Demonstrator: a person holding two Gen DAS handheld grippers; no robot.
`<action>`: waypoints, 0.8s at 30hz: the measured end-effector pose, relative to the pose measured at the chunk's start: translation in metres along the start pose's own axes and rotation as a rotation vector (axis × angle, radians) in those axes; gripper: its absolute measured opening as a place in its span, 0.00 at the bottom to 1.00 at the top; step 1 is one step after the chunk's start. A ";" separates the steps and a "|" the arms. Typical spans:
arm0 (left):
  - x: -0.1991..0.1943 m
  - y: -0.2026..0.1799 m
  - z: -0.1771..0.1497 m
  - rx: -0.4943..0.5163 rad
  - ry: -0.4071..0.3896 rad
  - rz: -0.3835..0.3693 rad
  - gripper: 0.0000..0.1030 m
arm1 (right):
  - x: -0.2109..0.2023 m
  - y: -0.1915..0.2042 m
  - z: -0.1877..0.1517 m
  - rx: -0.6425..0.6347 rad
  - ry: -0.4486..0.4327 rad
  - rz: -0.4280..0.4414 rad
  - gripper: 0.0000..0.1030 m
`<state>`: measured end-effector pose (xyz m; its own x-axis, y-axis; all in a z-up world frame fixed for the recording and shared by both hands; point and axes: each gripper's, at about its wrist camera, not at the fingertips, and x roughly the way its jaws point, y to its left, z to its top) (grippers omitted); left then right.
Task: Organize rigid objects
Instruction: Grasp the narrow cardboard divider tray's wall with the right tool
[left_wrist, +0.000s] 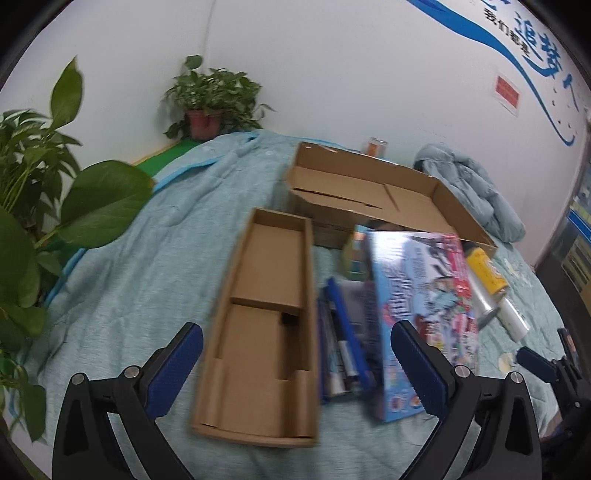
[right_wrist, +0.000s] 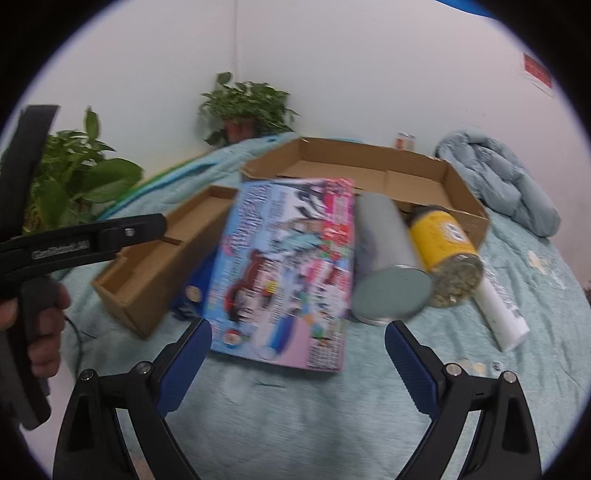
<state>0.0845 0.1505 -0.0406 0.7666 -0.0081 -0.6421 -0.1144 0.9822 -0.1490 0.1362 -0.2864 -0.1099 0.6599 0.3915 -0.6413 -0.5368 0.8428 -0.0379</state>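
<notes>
Cardboard trays, the narrow one (left_wrist: 266, 321) centre-frame and the big one (left_wrist: 373, 192) above it, look empty, so with both my left claw (left_wrist: 295, 369) and right claw (right_wrist: 298, 363) wide open, holding nothing, the colourful box (right_wrist: 288, 269), grey can (right_wrist: 388, 258) and yellow jar (right_wrist: 443, 251) centre-right are, I judge, all unsorted.

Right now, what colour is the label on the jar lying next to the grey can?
Yellow, on the jar, with a dark cap; the right wrist view shows it best, beside the grey can.

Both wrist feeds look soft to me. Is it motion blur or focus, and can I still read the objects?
Left wrist view: narrow cardboard tray and colourful box smeared, while the left gripper stays crisp, so likely motion blur. Right wrist view: the same box, grey can and yellow jar smeared, labels unreadable; right gripper sharp. Fisheye bends both edges.
</notes>
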 end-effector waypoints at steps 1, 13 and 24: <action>0.002 0.009 0.001 -0.008 0.004 0.003 1.00 | -0.001 0.008 0.003 -0.013 -0.014 0.020 0.92; 0.045 0.064 -0.006 -0.074 0.197 -0.115 0.43 | 0.036 0.075 0.030 -0.052 0.051 0.142 0.82; 0.045 0.062 -0.031 -0.032 0.276 -0.024 0.17 | 0.090 0.110 0.022 -0.026 0.257 0.257 0.24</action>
<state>0.0922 0.2053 -0.1021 0.5688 -0.0866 -0.8179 -0.1216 0.9747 -0.1878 0.1481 -0.1502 -0.1551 0.3495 0.4810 -0.8040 -0.6836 0.7178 0.1323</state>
